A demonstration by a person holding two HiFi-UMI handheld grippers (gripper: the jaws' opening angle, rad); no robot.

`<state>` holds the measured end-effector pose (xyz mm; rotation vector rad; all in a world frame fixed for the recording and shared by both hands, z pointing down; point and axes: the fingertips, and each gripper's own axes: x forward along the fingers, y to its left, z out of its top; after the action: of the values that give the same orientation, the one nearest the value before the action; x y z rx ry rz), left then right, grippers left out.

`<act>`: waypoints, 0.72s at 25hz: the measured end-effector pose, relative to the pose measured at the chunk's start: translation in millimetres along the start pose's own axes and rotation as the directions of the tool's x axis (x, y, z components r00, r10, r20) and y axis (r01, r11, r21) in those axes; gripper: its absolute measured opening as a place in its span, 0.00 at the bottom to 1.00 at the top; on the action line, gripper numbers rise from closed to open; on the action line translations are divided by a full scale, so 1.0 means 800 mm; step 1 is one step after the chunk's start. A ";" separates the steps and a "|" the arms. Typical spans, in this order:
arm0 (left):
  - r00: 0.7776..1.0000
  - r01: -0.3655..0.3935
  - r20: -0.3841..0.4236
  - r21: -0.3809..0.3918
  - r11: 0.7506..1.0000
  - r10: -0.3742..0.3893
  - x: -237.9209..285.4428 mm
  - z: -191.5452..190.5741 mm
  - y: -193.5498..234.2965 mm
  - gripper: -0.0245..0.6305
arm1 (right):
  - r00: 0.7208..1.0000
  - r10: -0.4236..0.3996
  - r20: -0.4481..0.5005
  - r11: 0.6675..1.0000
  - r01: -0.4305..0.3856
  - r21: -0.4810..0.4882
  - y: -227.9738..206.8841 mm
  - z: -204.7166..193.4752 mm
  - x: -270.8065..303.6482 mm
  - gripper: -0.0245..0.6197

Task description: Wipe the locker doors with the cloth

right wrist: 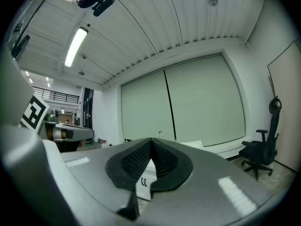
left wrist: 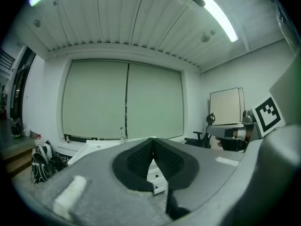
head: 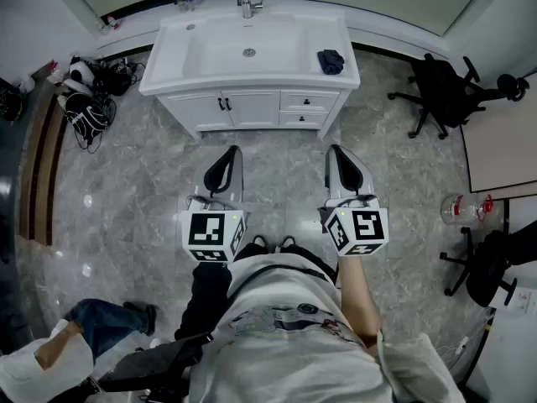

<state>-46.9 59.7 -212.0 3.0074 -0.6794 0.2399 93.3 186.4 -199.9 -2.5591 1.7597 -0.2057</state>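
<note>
Pressed shut on nothing: left gripper (head: 231,154) and right gripper (head: 337,153), side by side, well short of the white sink cabinet (head: 165,64). Lying on its countertop's right corner: the dark blue crumpled cloth (head: 331,61). Below, untouched, 2 white cabinet doors (head: 225,107). Likely trouble: arriving with jaws closed and shoving the cloth off the edge; pinching only 1 loose fold and dropping it mid-wipe.

Glossy marbled floor (head: 126,191); soft dark cloth (head: 331,60)
</note>
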 end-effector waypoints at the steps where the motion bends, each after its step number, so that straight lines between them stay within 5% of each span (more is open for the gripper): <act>1: 1.000 0.000 0.000 -0.001 1.000 0.000 0.000 -0.001 0.002 0.04 | 1.000 0.000 0.000 1.000 0.000 -0.001 0.002 0.000 0.001 0.04; 18: 1.000 0.023 -0.020 -0.021 1.000 -0.024 0.010 -0.017 0.048 0.04 | 1.000 -0.019 -0.016 1.000 0.019 -0.003 0.022 -0.016 0.036 0.05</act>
<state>-58.2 22.4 -197.0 2.9874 -0.6406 0.2602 85.5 154.1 -186.5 -2.5850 1.7425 -0.2255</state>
